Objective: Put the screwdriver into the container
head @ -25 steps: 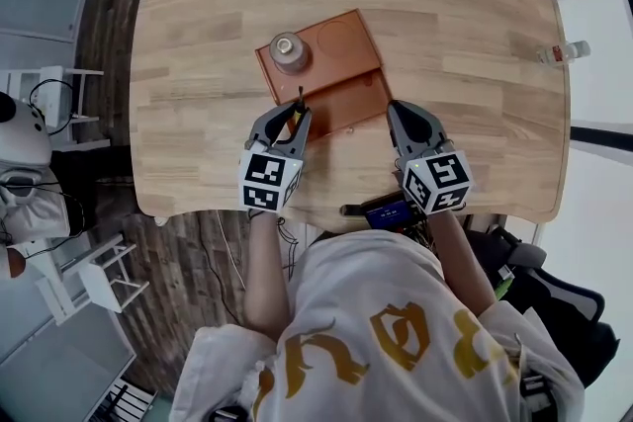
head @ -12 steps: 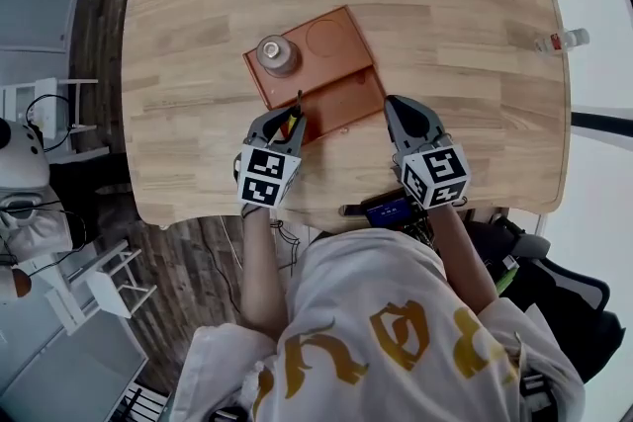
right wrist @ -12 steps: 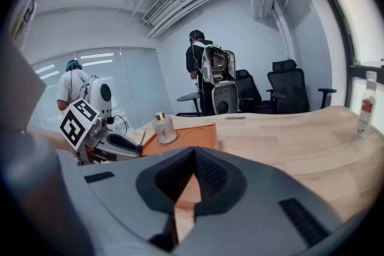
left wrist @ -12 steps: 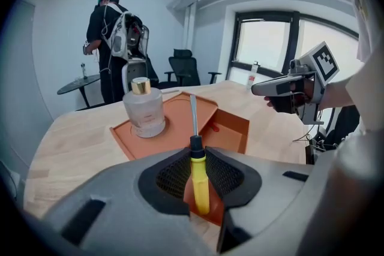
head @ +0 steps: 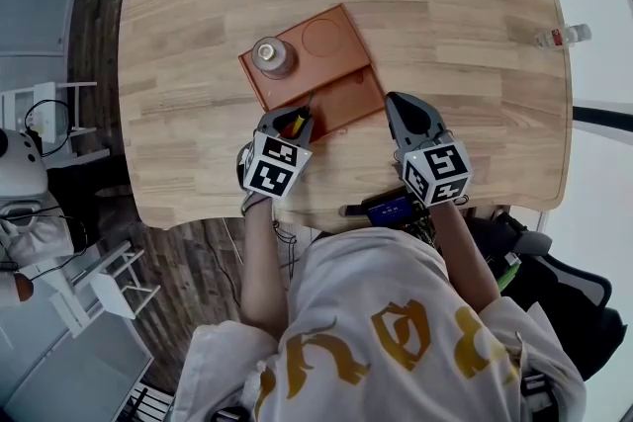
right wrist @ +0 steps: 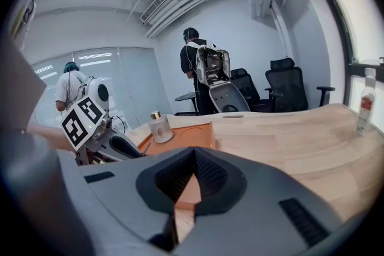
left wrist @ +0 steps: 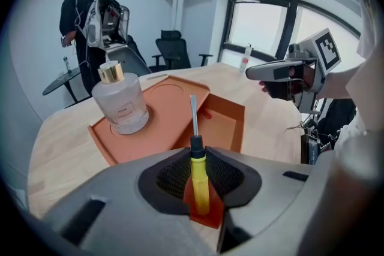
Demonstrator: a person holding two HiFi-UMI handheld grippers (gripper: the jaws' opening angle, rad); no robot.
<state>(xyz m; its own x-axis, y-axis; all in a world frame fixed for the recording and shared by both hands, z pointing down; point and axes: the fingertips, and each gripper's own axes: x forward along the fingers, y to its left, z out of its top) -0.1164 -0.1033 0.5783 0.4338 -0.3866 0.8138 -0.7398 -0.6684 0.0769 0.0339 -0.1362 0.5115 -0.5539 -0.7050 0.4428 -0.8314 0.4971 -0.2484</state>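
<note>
My left gripper (head: 289, 120) is shut on a screwdriver (head: 298, 121) with a yellow handle, gripped by that handle (left wrist: 198, 180). Its metal shaft (left wrist: 193, 117) points forward at the sunken compartment (left wrist: 223, 126) of the orange container tray (head: 341, 64). The tip hangs over the tray's near edge. On the tray's left round recess stands a clear glass bottle (head: 270, 55) with a gold cap (left wrist: 111, 71). My right gripper (head: 407, 114) is shut and holds nothing. It hovers beside the tray's near right corner and also shows in the left gripper view (left wrist: 276, 71).
The wooden table (head: 465, 35) carries a small clear bottle (head: 561, 36) at its far right edge. A dark device (head: 388, 209) sits at the table's near edge. Beyond the table, the gripper views show office chairs (right wrist: 287, 88) and people with backpacks (right wrist: 204, 78).
My left gripper has moved slightly forward with the screwdriver, bringing the tip over the tray's near edge. The right gripper has barely moved.
</note>
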